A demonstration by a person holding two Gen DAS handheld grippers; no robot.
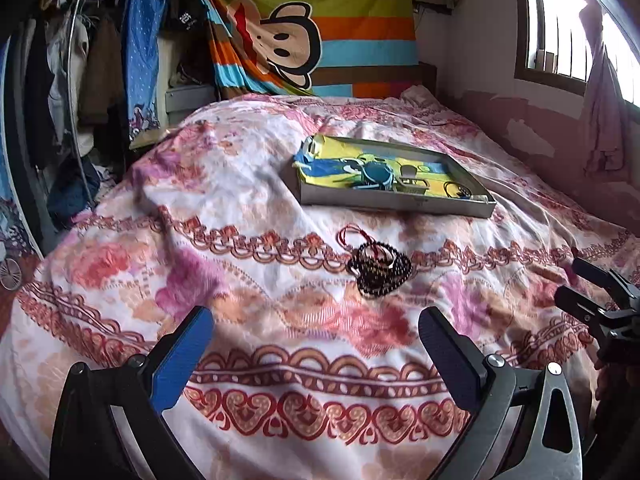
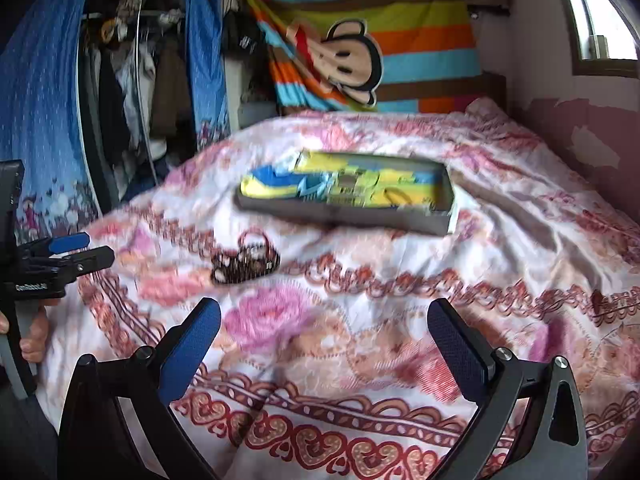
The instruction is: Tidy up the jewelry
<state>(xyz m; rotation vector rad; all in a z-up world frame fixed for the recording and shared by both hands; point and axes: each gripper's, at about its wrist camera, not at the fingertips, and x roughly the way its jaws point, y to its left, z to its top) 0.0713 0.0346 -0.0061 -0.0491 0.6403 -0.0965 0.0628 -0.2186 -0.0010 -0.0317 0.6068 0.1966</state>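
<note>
bed (image 1: 248, 240): floral quilt carries everything; soft and wrinkled, so small pieces sink in.
tray (image 1: 396, 202): mid-bed, likely the jewelry's destination; some pieces already inside.
bead pile (image 1: 378, 268): loose on the quilt, just short of the tray.
left claw (image 1: 316, 344): released, empty, aimed at the beads.
right claw (image 2: 324, 340): released, empty, beads ahead-left.

A bed (image 1: 248, 184) under a pink floral quilt fills the room. A striped monkey-print blanket (image 1: 320, 28) hangs at its head, a crowded clothes rack (image 1: 72, 80) stands left, and daylight pours through a barred window (image 1: 560, 20) right.
</note>
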